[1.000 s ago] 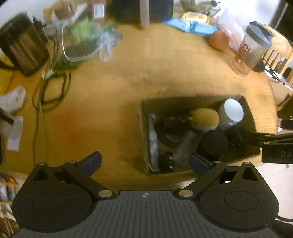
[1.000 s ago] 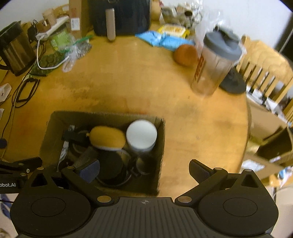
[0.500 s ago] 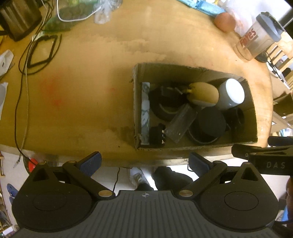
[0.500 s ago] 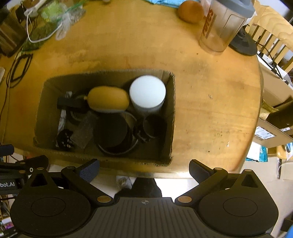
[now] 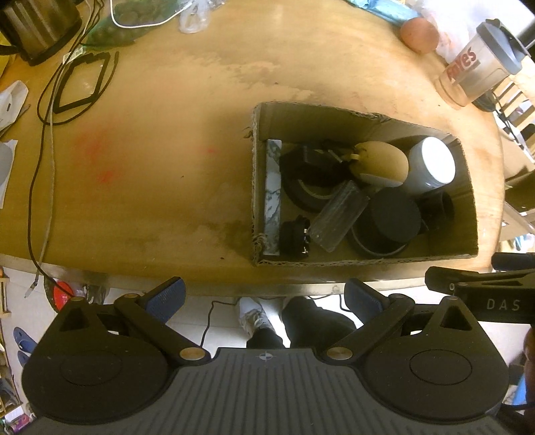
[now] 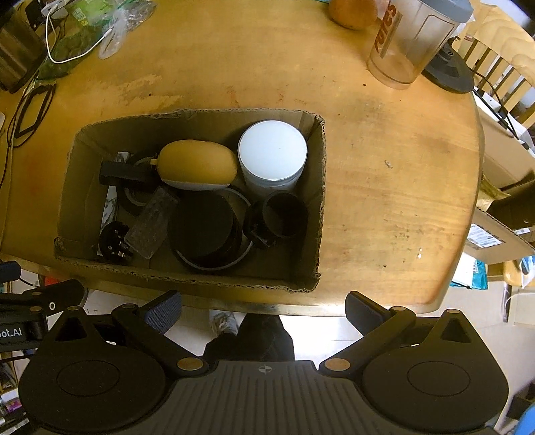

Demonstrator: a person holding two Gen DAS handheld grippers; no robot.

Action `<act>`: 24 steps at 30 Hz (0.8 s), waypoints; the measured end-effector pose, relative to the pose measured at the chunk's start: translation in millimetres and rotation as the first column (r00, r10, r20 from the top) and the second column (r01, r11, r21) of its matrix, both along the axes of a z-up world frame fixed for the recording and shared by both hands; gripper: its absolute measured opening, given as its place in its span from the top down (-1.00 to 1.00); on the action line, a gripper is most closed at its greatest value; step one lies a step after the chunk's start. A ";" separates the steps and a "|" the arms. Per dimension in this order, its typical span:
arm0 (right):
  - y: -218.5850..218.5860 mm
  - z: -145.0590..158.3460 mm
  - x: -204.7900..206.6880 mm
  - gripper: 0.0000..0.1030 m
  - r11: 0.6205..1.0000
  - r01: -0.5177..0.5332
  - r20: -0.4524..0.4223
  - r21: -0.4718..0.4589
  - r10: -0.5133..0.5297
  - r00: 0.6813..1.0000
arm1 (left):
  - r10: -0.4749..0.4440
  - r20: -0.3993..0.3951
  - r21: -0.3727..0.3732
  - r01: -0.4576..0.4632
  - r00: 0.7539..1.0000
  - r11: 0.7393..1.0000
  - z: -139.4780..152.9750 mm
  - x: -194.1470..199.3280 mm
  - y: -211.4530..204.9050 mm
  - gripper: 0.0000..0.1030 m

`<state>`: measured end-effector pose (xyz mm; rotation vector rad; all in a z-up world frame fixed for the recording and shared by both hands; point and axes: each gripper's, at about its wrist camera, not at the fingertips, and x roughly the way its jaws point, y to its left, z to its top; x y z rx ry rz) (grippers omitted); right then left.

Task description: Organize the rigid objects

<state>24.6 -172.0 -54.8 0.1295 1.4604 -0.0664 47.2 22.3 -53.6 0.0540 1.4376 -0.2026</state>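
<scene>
Surface: round wooden table (image 6: pixel 384 187), worn finish; its near edge sits just ahead of both grippers, with floor and a person's legs visible below.
Left gripper (image 5: pixel 264 297): released, jaws spread wide, nothing between them; held off the table's near edge, short of the box.
Right gripper (image 6: pixel 264 309): released as well, empty; also held short of the table edge, facing the box's near wall.
Box: open brown cardboard box (image 6: pixel 321 207) at the near edge of the table, flaps gone, holding all the rigid items seen.
Near contents: small black plug-like part (image 6: pixel 115 242) in the near left corner; clear ribbed plastic case (image 6: pixel 152 222) lying tilted beside it; black round lidded tin (image 6: pixel 202 227) in the middle; short black cylinder cup (image 6: pixel 284 217) toward the right.
Far contents: yellow oval case with a white base (image 6: pixel 197 164) resting over dark parts; white-lidded grey round tub (image 6: pixel 272 152) upright in the far right corner; marbled flat strip (image 5: pixel 273 197) standing against the left wall.
Far table: clear shaker bottle with a grey lid (image 6: pixel 414 36), orange fruit (image 6: pixel 351 11), cables and bags; these look like clutter, not task pieces.
Progress: judged near complete, since no loose rigid item lies beside the box.
Left to do: possibly nothing, or tidying inside the box; cannot tell.
</scene>
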 end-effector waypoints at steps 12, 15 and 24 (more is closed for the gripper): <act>0.0 0.1 0.2 -1.00 1.000 -0.001 0.000 0.000 0.001 1.000 | 0.003 0.004 0.004 -0.003 1.000 1.000 1.5 1.2 1.0 -1.00; 0.0 -0.1 0.3 -1.00 1.000 -0.002 -0.001 0.000 0.002 1.000 | 0.003 0.003 0.004 -0.003 1.000 1.000 1.7 1.3 1.1 -1.00; 0.0 -0.3 2.1 -1.00 1.000 -0.006 0.000 -0.003 0.006 1.000 | 0.006 0.017 0.002 -0.006 1.000 1.000 4.9 2.2 1.4 -1.00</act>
